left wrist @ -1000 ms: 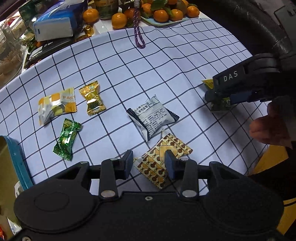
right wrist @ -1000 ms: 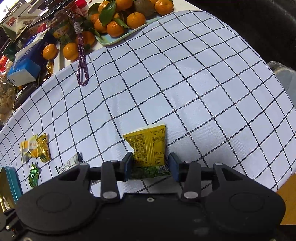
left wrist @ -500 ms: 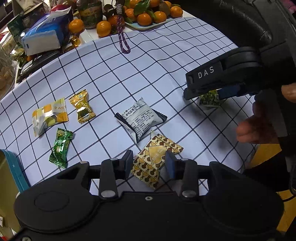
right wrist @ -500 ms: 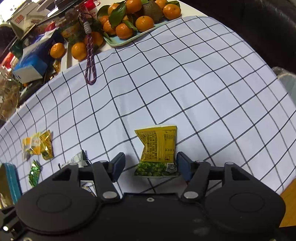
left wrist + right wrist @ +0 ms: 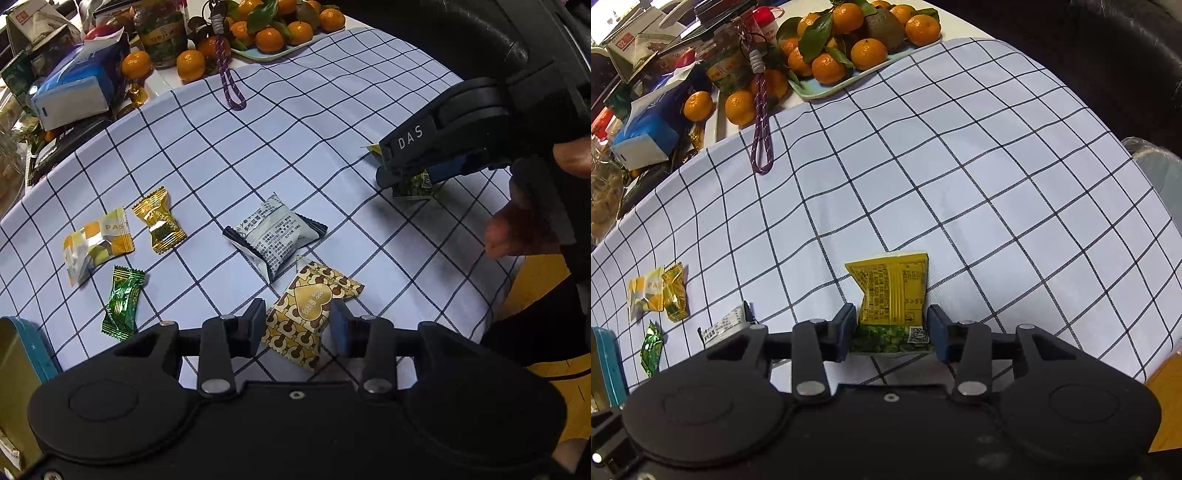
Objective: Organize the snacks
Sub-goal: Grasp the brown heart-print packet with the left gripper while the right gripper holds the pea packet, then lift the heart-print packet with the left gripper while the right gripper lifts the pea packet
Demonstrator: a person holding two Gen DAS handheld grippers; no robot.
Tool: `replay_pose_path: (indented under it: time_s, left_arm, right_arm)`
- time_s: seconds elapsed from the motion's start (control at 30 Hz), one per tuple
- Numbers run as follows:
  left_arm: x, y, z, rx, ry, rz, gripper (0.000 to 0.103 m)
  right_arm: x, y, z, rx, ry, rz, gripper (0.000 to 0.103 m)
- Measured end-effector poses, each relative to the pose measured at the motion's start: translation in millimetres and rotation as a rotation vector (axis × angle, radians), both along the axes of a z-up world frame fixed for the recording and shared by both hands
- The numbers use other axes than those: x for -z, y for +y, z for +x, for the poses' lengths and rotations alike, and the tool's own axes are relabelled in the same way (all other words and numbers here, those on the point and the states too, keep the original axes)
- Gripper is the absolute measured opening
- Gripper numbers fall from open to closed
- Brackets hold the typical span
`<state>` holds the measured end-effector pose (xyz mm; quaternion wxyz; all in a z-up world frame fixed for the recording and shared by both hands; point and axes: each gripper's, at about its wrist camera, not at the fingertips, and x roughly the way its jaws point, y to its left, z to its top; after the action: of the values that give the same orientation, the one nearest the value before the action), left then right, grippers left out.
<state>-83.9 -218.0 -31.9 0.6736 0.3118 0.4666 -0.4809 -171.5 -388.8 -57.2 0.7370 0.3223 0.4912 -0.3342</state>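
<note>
Sorting is barely starting: right tongs are pinching the yellow-green packet at near right, left tongs spreading around the brown-gold packet, four sweets still lying loose on the bench.

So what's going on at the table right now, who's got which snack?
A person works two handheld grippers over the checked tablecloth. The right gripper has its fingers on either side of the yellow and green packet, apparently pinching it. The left gripper is open around the brown and gold patterned packet, not closed on it. The grey packet, gold candy, green candy and yellow and white packet lie loose. A teal tin sits at the left edge.
</note>
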Motion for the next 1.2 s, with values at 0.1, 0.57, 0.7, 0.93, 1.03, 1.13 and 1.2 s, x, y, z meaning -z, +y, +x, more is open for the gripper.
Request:
replay_pose_path:
  time_s: [0.1, 0.57, 0.7, 0.93, 1.03, 1.13, 1.2]
  left_arm:
    - [2, 0, 0, 0.017, -0.010, 0.013, 0.048]
    - [15, -15, -5, 0.021, -0.037, 0.042, 0.052]
    - [21, -20, 2, -0.023, 0.008, 0.055, 0.053]
    - [21, -25, 10, -0.125, 0.039, 0.061, 0.043]
    - [20, -23, 18, -0.181, 0.062, 0.064, 0.041]
    - [16, -19, 26, -0.243, 0.071, 0.061, 0.041]
    - [10, -15, 31, -0.274, 0.072, 0.044, 0.041]
  right_arm:
    - [-1, -2, -3, 0.012, -0.002, 0.006, 0.042]
    - [0, -5, -6, 0.018, 0.003, 0.026, 0.042]
    - [0, -7, -7, 0.024, 0.001, 0.041, 0.042]
    - [-9, -22, -14, 0.075, -0.035, 0.098, 0.042]
    - [-13, -35, -20, 0.130, -0.062, 0.147, 0.042]
    - [-16, -46, -25, 0.190, -0.081, 0.187, 0.041]
    - [-19, -50, -27, 0.216, -0.081, 0.190, 0.041]
